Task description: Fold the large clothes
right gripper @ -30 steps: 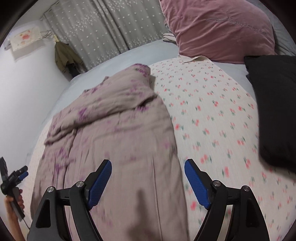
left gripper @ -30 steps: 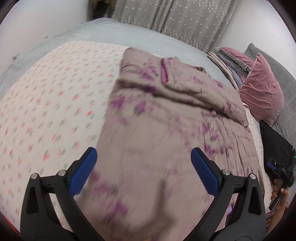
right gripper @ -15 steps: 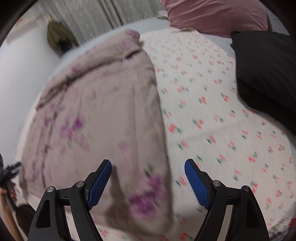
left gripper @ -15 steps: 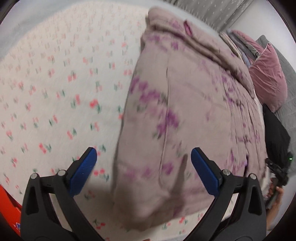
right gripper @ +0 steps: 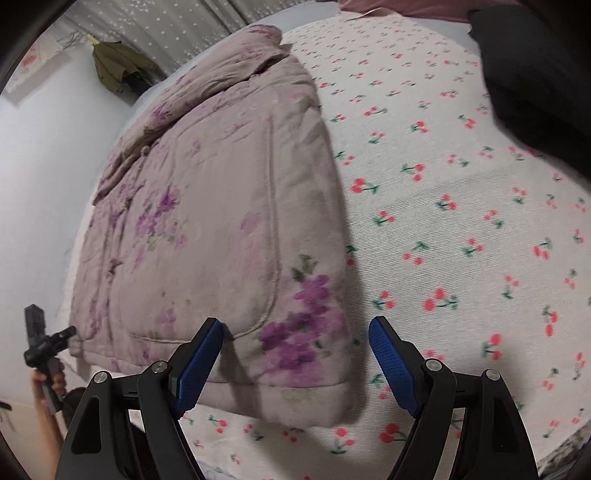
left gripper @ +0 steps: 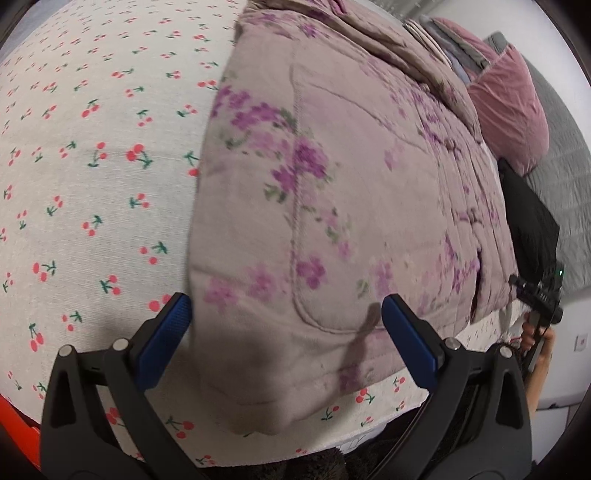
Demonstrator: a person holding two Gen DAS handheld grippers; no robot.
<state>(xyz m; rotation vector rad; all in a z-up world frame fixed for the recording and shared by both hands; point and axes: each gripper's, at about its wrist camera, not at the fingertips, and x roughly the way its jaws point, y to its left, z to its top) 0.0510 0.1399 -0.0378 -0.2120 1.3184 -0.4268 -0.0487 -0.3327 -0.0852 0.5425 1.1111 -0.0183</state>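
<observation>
While I hold a claw in each hand above the bed, the widest thing below me is the cherry-print sheet (left gripper: 92, 166), white with small red cherries, spread across the mattress. On it lies the quilted garment (left gripper: 351, 166), a padded mauve piece with purple flower sprays, laid flat lengthwise, its stitched pocket outline facing up and its hem near the bed's front edge. A pink pillow (left gripper: 509, 107) sits beyond its far right side, with a black cushion (right gripper: 535, 74) lying on the sheet, well apart from the garment. A grey dotted curtain (right gripper: 192, 26) hangs at the back, and an olive garment (right gripper: 114, 66) hangs on the wall beside it. My left gripper (left gripper: 286, 325) is spread wide over the hem's left corner, blue pads (left gripper: 166, 328) either side, gripping nothing. My right gripper (right gripper: 295, 350) is likewise spread wide over the hem's right corner, empty.
</observation>
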